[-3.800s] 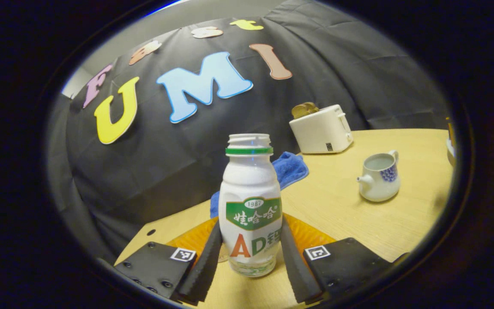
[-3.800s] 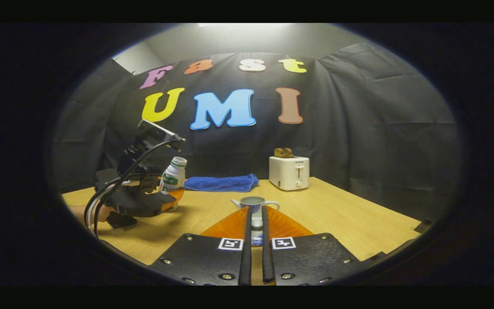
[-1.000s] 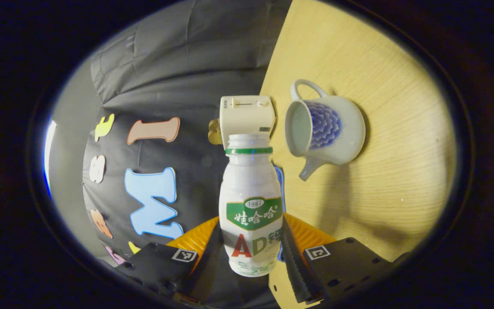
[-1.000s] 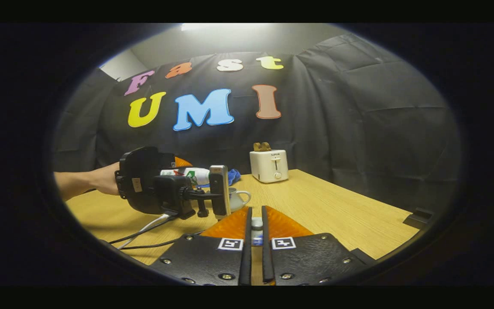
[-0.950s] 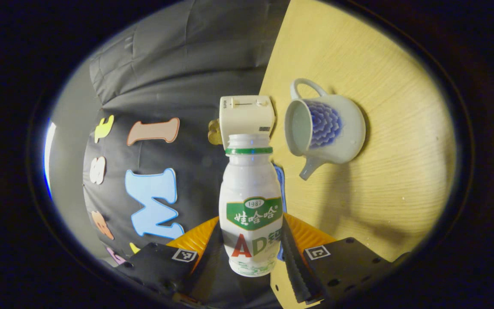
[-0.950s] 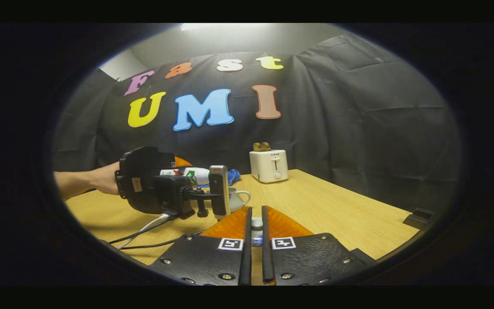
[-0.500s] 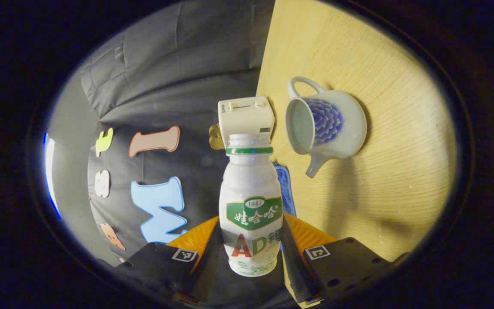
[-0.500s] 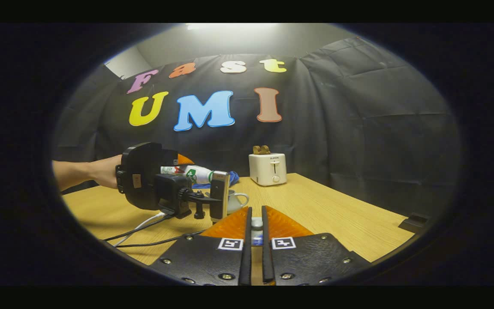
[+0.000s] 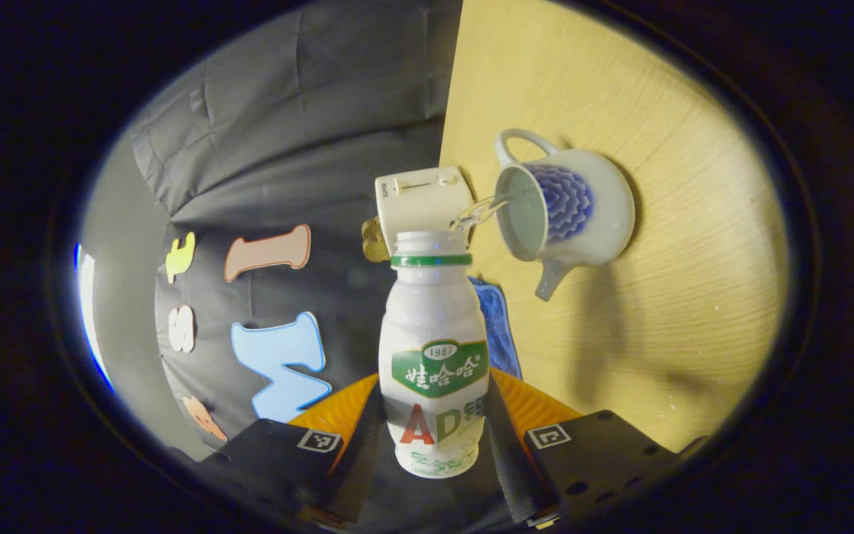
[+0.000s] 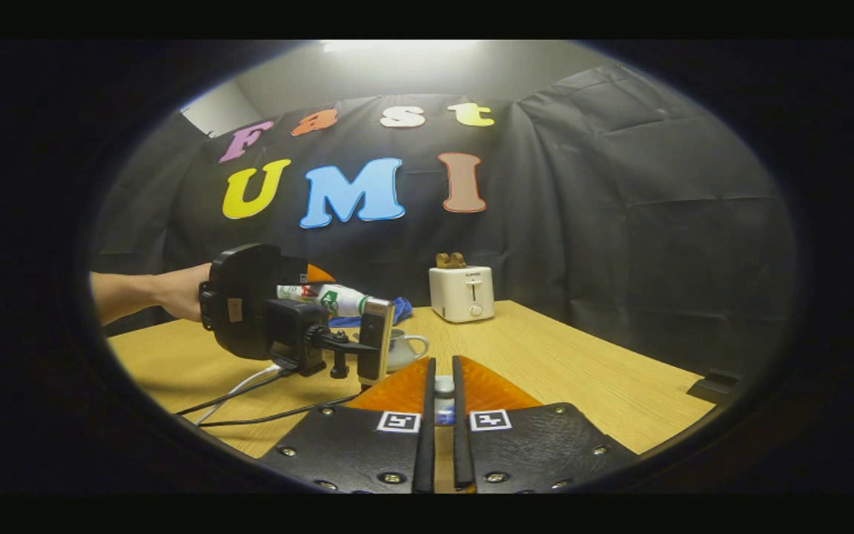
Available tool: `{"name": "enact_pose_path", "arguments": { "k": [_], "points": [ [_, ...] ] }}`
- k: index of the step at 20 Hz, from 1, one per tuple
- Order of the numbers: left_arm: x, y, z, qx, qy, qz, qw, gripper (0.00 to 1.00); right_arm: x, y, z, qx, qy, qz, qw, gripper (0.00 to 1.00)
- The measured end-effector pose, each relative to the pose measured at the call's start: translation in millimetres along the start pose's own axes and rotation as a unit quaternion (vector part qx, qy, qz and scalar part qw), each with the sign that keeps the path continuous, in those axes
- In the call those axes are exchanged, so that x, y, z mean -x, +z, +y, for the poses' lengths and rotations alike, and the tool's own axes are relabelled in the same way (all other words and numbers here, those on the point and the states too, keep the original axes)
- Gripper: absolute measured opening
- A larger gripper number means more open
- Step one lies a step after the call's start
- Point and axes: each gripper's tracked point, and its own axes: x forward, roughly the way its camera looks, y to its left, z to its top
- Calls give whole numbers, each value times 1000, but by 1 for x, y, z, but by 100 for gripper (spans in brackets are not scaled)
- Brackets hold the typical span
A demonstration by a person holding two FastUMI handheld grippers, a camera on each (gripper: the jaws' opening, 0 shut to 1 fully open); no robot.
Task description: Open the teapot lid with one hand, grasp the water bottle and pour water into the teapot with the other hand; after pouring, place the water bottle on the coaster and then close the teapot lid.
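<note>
My left gripper [image 9: 433, 404] is shut on the white water bottle [image 9: 433, 348], which lies tilted on its side, cap off. A thin stream of water [image 9: 480, 211] runs from its mouth into the open white-and-blue teapot [image 9: 571, 211] on the wooden table [image 9: 679, 297]. In the right gripper view, a hand holds the left gripper [image 10: 271, 311] with the bottle [image 10: 332, 299] level above the teapot [image 10: 406, 347], which that gripper partly hides. My right gripper [image 10: 443, 367] is shut on the small teapot lid [image 10: 443, 393], held off to the side, nearer than the pot.
A cream toaster [image 10: 462, 293] with toast in it stands at the table's back edge, also seen as the toaster [image 9: 421, 199] behind the bottle mouth. A blue cloth [image 9: 500, 334] lies near it. Cables [image 10: 249, 404] trail from the left gripper. A small black object [image 10: 712, 387] sits at the table's right edge.
The left gripper has tipped the bottle a little further and moved its mouth closer to the teapot opening, and water now flows out. The right gripper holds still with the lid.
</note>
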Motion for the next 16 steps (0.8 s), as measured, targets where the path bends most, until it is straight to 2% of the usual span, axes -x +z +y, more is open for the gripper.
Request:
{"name": "enact_pose_path", "arguments": {
  "k": [2, 3, 5, 10, 12, 13, 14, 15, 16],
  "points": [
    [0, -1, 2, -7, 2, 1, 1000, 83, 0, -1, -1, 0, -1, 1, 1000, 7],
    [0, -1, 3, -10, 1, 2, 1000, 76, 0, -1, -1, 0, -1, 1, 1000, 5],
    [0, -1, 4, -13, 1, 3, 1000, 76, 0, 0, -1, 0, -2, 0, 1000, 0],
    [1, -1, 7, -30, 3, 2, 1000, 77, 1, 0, -1, -1, -1, -1, 1000, 0],
    [1, -1, 9, -38, 5, 1, 999, 77, 1, 0, -2, -2, -2, 0, 1000, 27],
    [1, -1, 10, -41, 6, 1, 999, 80, 2, -1, -3, -3, -3, 0, 1000, 0],
    [0, -1, 10, -42, 7, 1, 999, 77, 1, -1, -3, -4, -3, 0, 1000, 27],
    [1, -1, 11, -45, 8, 1, 999, 80, 1, -1, -3, -4, -3, 1, 1000, 18],
    [0, 0, 12, -48, 10, 1, 999, 77, 1, 0, -4, -5, -4, 1, 1000, 9]
  ]
}}
